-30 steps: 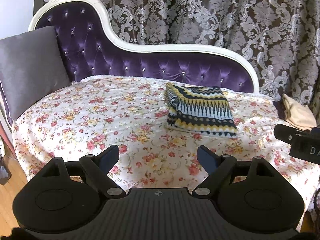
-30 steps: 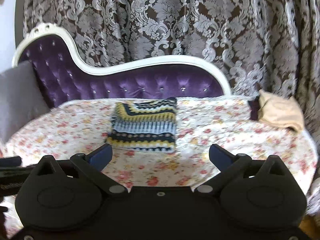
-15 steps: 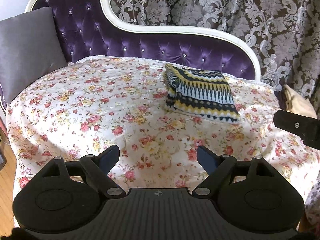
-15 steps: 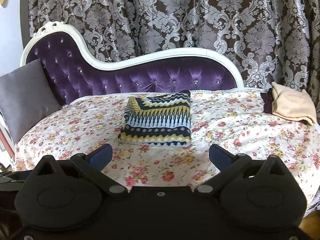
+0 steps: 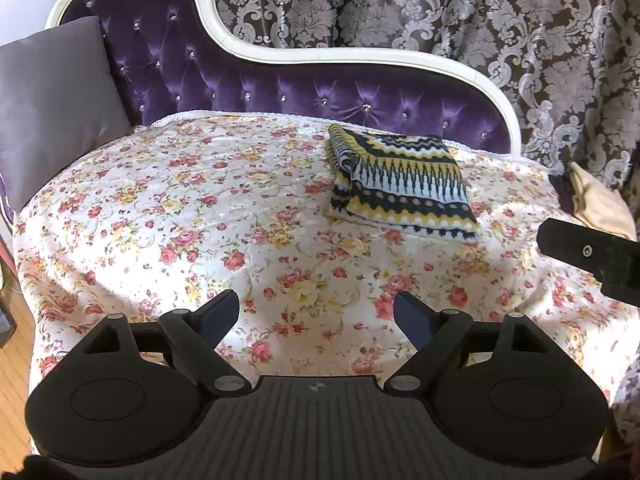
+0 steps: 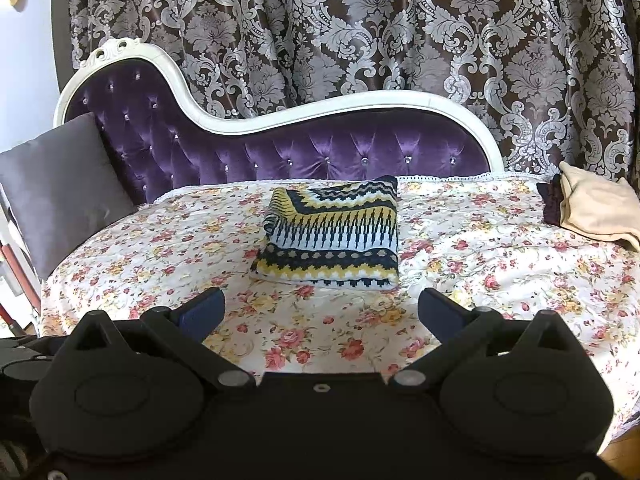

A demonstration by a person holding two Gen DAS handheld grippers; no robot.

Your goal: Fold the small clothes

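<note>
One folded knit sweater (image 6: 334,236) on floral cover (image 6: 168,248), 12 o'clock of right gripper (image 6: 322,312); left gripper (image 5: 316,312) & right: fingers wide, empty.

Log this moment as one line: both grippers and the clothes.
left gripper: open, empty | right gripper: open, empty | striped knit: folded on floral cover | beige garment: unfolded, far right

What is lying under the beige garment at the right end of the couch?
A dark purple fabric piece sticks out from beneath the left edge of the beige garment, both on the floral cover. How far it runs underneath, and what it is, stays hidden.
</note>
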